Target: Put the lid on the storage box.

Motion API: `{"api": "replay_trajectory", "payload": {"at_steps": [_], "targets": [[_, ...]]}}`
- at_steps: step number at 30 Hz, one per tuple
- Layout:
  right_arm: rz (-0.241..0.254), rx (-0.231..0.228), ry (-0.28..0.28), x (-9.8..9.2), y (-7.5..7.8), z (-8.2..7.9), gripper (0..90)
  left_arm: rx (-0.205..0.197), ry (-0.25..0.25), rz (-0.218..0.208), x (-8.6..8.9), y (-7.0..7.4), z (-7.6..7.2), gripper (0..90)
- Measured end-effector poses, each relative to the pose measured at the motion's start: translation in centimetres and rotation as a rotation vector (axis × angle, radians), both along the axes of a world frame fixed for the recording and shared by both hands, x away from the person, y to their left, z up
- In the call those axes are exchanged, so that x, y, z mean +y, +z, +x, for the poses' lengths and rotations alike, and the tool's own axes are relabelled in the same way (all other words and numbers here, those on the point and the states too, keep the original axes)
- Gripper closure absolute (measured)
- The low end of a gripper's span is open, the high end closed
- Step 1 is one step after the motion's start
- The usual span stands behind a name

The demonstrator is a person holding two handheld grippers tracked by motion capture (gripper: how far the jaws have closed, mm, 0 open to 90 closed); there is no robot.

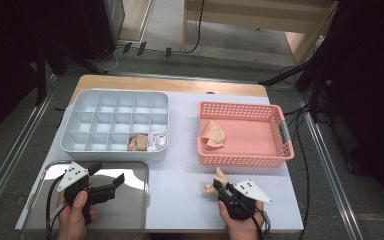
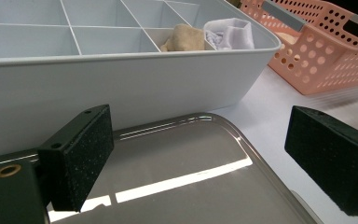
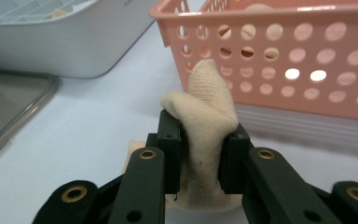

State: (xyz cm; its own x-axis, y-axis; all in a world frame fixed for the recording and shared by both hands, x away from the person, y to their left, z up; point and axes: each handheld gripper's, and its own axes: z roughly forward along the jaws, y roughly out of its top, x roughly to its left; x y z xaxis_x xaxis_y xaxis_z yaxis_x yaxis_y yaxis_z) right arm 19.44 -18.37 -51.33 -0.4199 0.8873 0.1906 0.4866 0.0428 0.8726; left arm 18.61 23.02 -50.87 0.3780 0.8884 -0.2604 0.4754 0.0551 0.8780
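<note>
Your right gripper clamped on beige sock, just in front of pink basket, sock bunched up between pads. Another beige sock inside basket. Your left gripper jaws wide apart, nothing between, over steel tray, well left of basket.

The high view looked down from above the near edge of the desk. The left gripper view sat low and close over the steel tray, facing the grey divided box. The right gripper view looked closely at the pink basket. All three views shared both containers.
</note>
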Motion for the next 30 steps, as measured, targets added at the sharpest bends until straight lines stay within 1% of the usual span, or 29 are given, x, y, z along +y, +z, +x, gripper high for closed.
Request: {"api": "replay_trajectory", "payload": {"at_steps": [2, 5, 6, 8, 12, 14, 17, 19, 24, 30], "targets": [[-0.009, 0.014, 0.003, -0.1, -0.3, -0.1, 74.2, 0.000, 0.001, 0.000, 0.0, 0.0, 0.0, 8.5], [-0.017, 0.048, 0.020, -0.2, -0.7, 0.0, 71.2, -0.001, -0.001, 0.002, 0.0, 0.0, 0.0, 8.5], [-0.027, 0.053, 0.027, -0.2, -0.9, 0.0, 68.1, -0.002, 0.000, 0.002, 0.0, 0.0, 0.0, 8.5], [-0.027, 0.072, 0.041, -0.2, -1.0, 0.0, 59.6, -0.003, 0.000, 0.001, -0.1, 0.0, 0.0, 8.5], [-0.031, 0.076, 0.050, -0.3, -0.8, 0.0, 42.8, -0.001, 0.000, 0.002, -0.1, 0.0, 0.0, 8.5], [-0.039, 0.082, 0.044, -0.5, -0.7, 0.0, 36.0, -0.002, -0.001, 0.003, -0.1, 0.0, 0.0, 8.5], [-0.042, 0.090, 0.032, -0.7, -0.5, 0.0, 29.9, -0.001, -0.004, 0.004, -0.1, 0.0, 0.0, 8.5], [-0.041, 0.085, 0.026, -0.9, -0.3, 0.0, 28.4, -0.001, -0.002, 0.004, -0.1, 0.0, 0.0, 8.5], [-0.036, 0.076, 0.007, -1.3, 0.5, 0.0, 28.1, -0.001, -0.001, 0.001, -0.1, 0.0, 0.0, 8.5], [-0.032, 0.045, 0.001, -1.7, 1.9, 0.1, 28.3, -0.003, -0.002, 0.003, -0.1, 0.0, 0.0, 8.5]]}}
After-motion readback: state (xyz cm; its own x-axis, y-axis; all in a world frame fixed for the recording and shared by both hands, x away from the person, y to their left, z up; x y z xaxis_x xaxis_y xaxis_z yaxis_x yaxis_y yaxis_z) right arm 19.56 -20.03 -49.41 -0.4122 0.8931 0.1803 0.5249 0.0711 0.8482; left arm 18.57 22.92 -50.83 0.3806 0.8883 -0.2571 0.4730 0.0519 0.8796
